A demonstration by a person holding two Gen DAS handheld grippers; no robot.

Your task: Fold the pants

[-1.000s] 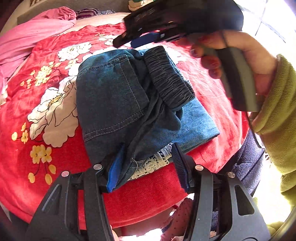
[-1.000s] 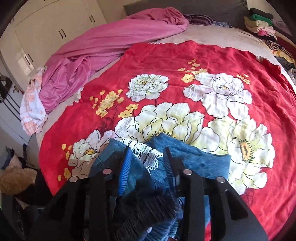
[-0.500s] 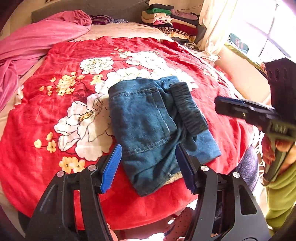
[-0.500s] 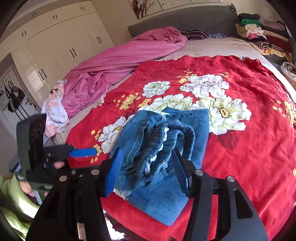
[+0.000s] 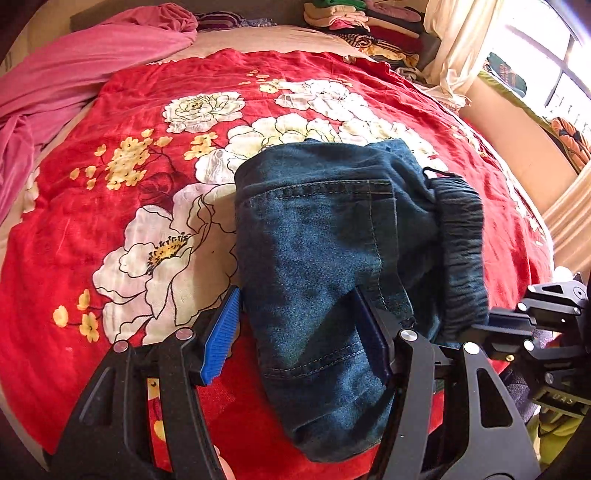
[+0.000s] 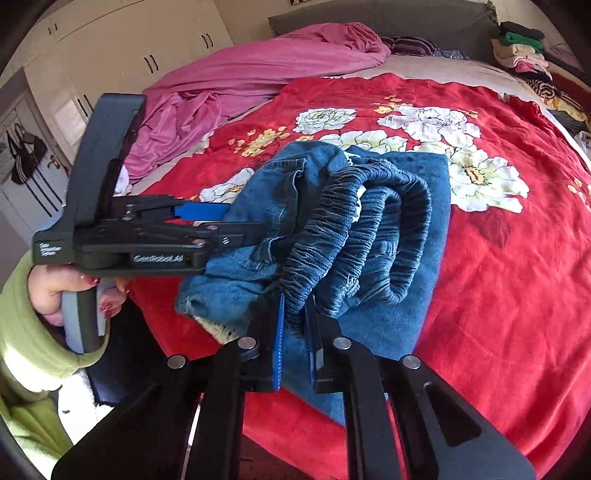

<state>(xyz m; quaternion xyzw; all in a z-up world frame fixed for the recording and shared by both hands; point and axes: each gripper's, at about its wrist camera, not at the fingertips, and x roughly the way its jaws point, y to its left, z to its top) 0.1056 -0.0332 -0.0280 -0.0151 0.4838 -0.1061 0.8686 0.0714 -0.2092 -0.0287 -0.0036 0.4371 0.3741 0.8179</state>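
Observation:
The folded blue denim pants (image 5: 321, 266) lie bunched on the red floral blanket (image 5: 110, 199) near the bed's front edge. My left gripper (image 5: 295, 332) is open, its blue pads on either side of the pants' near end. In the right wrist view it (image 6: 236, 225) reaches in from the left against the pants. My right gripper (image 6: 297, 336) is shut on the pants' dark elastic waistband (image 6: 325, 236). In the left wrist view it (image 5: 484, 328) comes in from the right at the waistband (image 5: 461, 254).
A pink blanket (image 6: 236, 81) is heaped at the bed's far left. Stacks of folded clothes (image 5: 369, 22) sit at the far right corner. A curtain and window (image 5: 554, 85) stand to the right, wardrobes (image 6: 122, 48) to the left.
Both grippers came back in to the pants. The right one closed on the elastic waistband. The left one moved forward to straddle the near end.

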